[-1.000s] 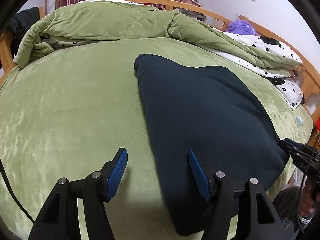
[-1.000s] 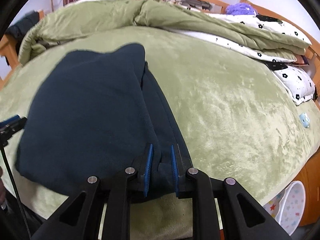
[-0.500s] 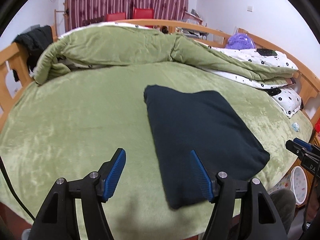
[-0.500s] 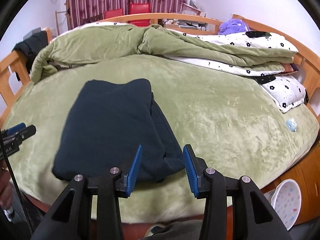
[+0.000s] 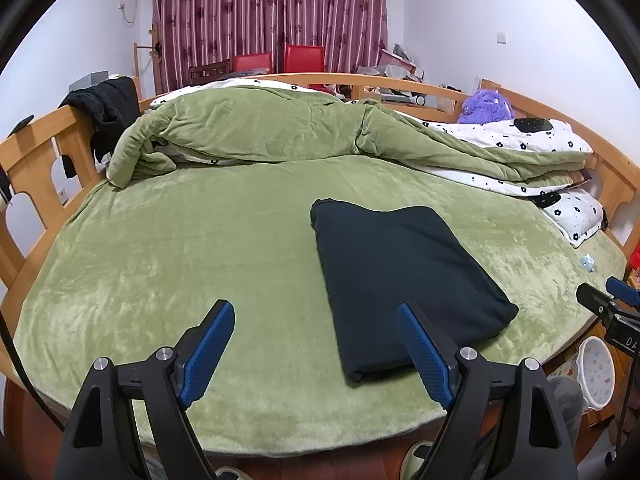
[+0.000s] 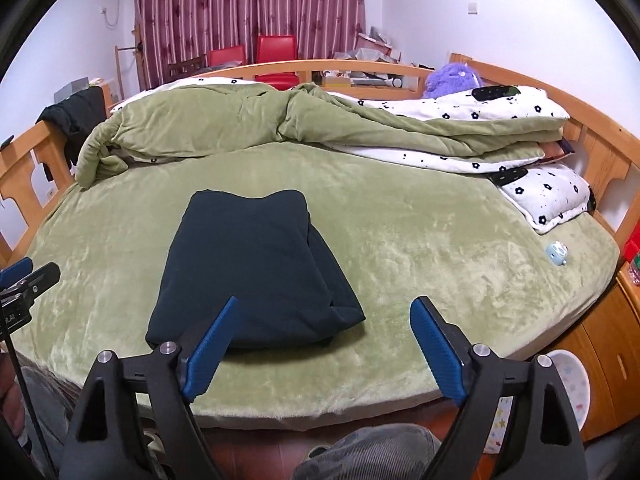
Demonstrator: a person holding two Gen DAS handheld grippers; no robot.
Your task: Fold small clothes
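A folded dark garment [image 5: 404, 276] is seen lying flat on the green bed cover [image 5: 168, 248], near the bed's front edge. The left gripper [image 5: 316, 344] and right gripper [image 6: 324, 340] are held above it, fingers spread and grasping nothing, both pairs having just been opening. A rumpled green quilt [image 6: 224, 124] is piled behind.

Green bed [image 5: 168, 264] under folded dark garment [image 5: 400, 276]
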